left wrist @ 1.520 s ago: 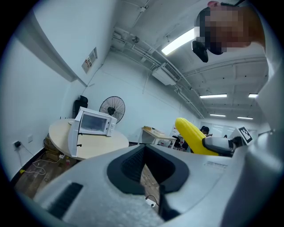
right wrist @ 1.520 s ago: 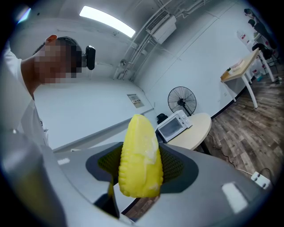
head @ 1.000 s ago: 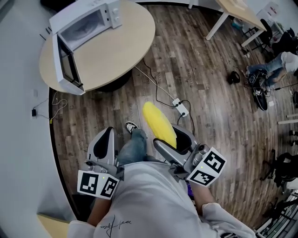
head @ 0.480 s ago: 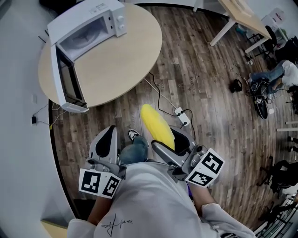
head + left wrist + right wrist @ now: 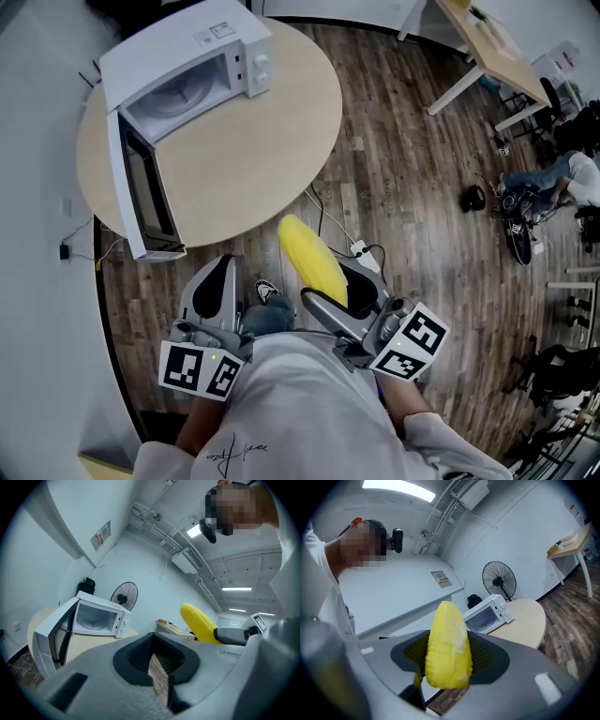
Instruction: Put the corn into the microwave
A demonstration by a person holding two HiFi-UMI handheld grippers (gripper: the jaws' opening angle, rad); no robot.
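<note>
Right tool (image 5: 446, 670) clamps the ribbed tapered yellow corn (image 5: 447, 639); left tool (image 5: 158, 679) (empty) sits closed.

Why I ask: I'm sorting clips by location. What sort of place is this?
Probably an office or lab workspace: a microwave on a round table, a desk beyond on wood-plank flooring, and a pedestal fan.
</note>
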